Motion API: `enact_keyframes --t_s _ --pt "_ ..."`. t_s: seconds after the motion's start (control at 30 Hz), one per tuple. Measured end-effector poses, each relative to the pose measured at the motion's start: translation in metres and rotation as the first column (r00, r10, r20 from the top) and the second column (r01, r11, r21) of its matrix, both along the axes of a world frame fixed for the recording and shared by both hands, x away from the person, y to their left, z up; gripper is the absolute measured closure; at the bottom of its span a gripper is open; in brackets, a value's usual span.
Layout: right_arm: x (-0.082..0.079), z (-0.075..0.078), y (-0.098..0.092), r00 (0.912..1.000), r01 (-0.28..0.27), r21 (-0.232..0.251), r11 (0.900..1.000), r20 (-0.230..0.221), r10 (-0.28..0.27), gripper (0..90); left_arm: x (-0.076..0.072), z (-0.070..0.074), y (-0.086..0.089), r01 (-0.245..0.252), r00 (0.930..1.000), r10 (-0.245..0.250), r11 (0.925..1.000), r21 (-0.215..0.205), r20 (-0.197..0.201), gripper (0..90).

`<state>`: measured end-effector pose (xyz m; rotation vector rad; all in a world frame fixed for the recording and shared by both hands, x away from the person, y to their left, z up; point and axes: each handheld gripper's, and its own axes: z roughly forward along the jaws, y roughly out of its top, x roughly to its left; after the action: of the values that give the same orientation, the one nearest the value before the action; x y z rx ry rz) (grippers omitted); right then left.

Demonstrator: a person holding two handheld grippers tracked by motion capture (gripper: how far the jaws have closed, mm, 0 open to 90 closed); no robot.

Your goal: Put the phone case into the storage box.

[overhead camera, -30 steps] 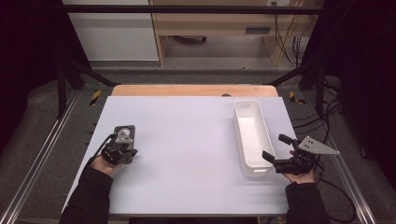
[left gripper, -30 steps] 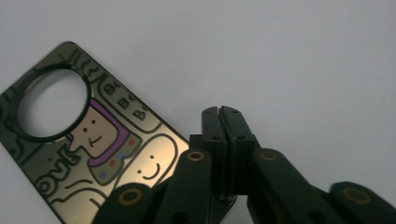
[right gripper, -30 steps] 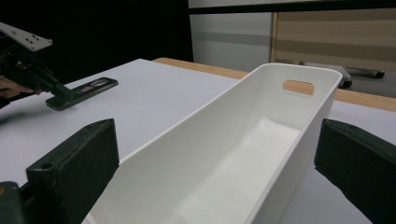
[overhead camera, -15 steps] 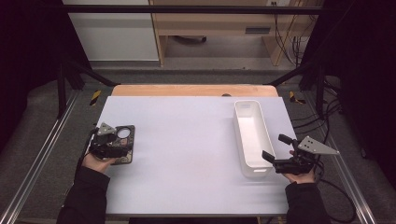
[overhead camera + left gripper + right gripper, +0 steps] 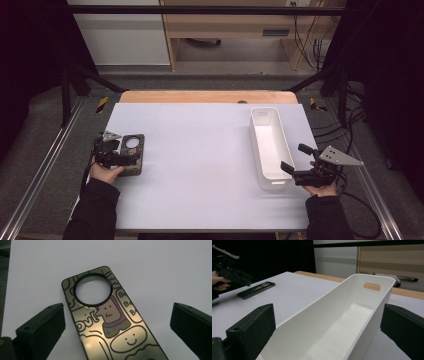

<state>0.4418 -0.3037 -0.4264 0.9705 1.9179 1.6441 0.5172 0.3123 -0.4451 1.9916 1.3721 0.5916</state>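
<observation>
Lying flat: cartoon-printed phone case (image 5: 110,325), round black-rimmed hole; left gripper (image 5: 117,322) jaws just opened wide, unclamped.

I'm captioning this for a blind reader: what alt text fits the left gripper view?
A phone case printed with cartoon doodles lies flat on a white table, between the wide-open black jaws of the left gripper, which do not touch it. Its round camera cutout, ringed in black, points away from the camera.
</observation>
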Motion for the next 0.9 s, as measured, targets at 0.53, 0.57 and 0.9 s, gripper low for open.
enact_keyframes --t_s 0.53,0.57,0.9 --pt "0.0 0.0 0.0 1.0 0.001 0.001 1.0 0.0 -0.001 0.2 0.016 -0.021 -0.001 -0.044 0.9981 0.045 0.9988 0.022 -0.042 0.0" --pt "0.0 0.0 0.0 1.0 0.002 0.002 1.0 0.001 -0.002 0.2 0.017 -0.021 -0.001 -0.045 0.9979 0.046 0.9988 0.022 -0.046 0.0" --pt "0.0 0.0 0.0 1.0 0.001 0.002 1.0 0.0 -0.001 0.2 0.02 -0.026 -0.004 -0.076 0.9957 0.077 0.9968 0.025 -0.052 0.0"
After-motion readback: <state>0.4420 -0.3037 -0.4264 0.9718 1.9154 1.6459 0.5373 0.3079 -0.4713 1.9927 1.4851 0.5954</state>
